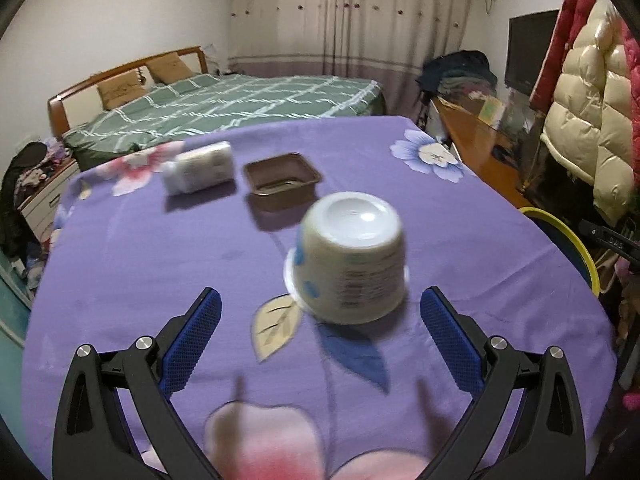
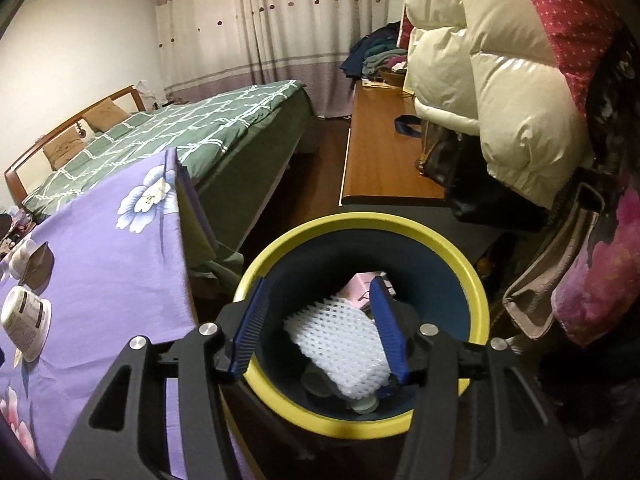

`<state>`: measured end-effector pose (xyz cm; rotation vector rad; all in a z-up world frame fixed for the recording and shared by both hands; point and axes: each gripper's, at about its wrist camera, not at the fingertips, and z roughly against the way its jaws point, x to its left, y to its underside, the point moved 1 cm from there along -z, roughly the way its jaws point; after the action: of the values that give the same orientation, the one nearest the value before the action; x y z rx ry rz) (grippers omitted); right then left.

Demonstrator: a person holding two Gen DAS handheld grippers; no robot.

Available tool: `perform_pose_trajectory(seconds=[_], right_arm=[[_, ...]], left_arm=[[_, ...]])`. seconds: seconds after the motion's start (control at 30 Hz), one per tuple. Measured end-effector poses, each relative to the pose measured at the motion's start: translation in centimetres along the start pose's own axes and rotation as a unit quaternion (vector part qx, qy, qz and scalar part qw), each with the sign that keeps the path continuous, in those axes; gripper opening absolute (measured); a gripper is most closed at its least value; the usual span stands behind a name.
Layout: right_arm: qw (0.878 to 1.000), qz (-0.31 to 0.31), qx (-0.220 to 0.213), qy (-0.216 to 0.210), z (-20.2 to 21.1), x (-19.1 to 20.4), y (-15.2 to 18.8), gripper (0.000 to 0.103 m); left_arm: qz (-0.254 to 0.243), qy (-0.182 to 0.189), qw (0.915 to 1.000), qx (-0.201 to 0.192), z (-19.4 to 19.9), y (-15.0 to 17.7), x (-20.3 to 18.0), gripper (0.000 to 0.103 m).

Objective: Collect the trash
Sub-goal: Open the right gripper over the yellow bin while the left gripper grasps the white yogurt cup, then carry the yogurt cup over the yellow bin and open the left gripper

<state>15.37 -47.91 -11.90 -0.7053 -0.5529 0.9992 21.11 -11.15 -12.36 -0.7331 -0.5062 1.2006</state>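
Note:
A white paper cup (image 1: 352, 258) with printed text lies overturned on the purple flowered tablecloth (image 1: 160, 272), just ahead of my left gripper (image 1: 320, 308), which is open and empty with the cup between and beyond its blue pads. A brown plastic tray (image 1: 282, 178) and a white tissue pack (image 1: 200, 168) lie farther back. My right gripper (image 2: 320, 320) is open above a dark blue bin with a yellow rim (image 2: 280, 396). A white foam net (image 2: 340, 344) and other trash lie inside the bin. The cup (image 2: 26, 322) and tray (image 2: 38, 266) also show in the right wrist view.
The bin (image 1: 576, 248) stands off the table's right edge. A wooden bench (image 2: 380, 160) with bags and hanging puffy coats (image 2: 500, 80) is to the right. A green checked bed (image 1: 240, 100) lies behind the table, with a narrow floor gap beside it.

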Motion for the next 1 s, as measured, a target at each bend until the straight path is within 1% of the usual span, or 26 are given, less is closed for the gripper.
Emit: perform_pose_trajectory(seconds=[0.13,0.3,0.33,0.5,0.57,0.63,0.8,0.83,0.9,1.0], right_arm=[[1.0,0.005,-0.001,-0.004,0.1,0.5,0.2,0.051],[1.0,0.003,-0.002,-0.005,0.1,0.5,0.2,0.052],[1.0,0.003,-0.003,-0.006,0.1,0.4,0.2,0.052],[1.0,0.001,-0.002,-0.009,0.1,0.4,0.2,0.052],[1.0,-0.001,0.0,-0.011,0.0,0.3,0.1,0.052],[1.0,-0.002,0.001,-0.012,-0.1,0.3,0.1,0.052],[1.0,-0.006,0.0,-0.016,-0.1,0.1,0.1,0.052],[1.0,-0.005,0.0,-0.015,-0.1,0.1,0.1,0.052],[1.0,-0.006,0.001,-0.013,-0.2,-0.2,0.2,0.052],[1.0,-0.011,0.002,-0.012,-0.3,-1.0,0.2,0.052]], left_arm=[[0.003,0.009,0.9999,0.006,-1.5,-1.0,-1.1,0.098],[0.017,0.005,0.9998,0.006,-3.1,-2.4,-1.2,0.097],[0.021,0.006,0.9997,0.011,-3.4,-2.6,-1.2,0.096],[0.037,0.016,0.998,0.048,-5.6,-3.1,-0.6,0.084],[0.039,0.021,0.9971,0.061,-6.4,-3.1,-0.7,0.083],[0.037,0.016,0.9967,0.07,-6.8,-3.0,-0.8,0.083],[0.02,0.01,0.9976,0.066,-6.7,-3.0,-1.6,0.081],[0.014,0.011,0.9978,0.063,-6.6,-3.0,-1.8,0.081],[0.001,0.001,0.9989,0.047,-6.0,-3.1,-2.5,0.081],[-0.011,0.014,0.9991,0.038,-5.1,-3.6,-4.0,0.081]])
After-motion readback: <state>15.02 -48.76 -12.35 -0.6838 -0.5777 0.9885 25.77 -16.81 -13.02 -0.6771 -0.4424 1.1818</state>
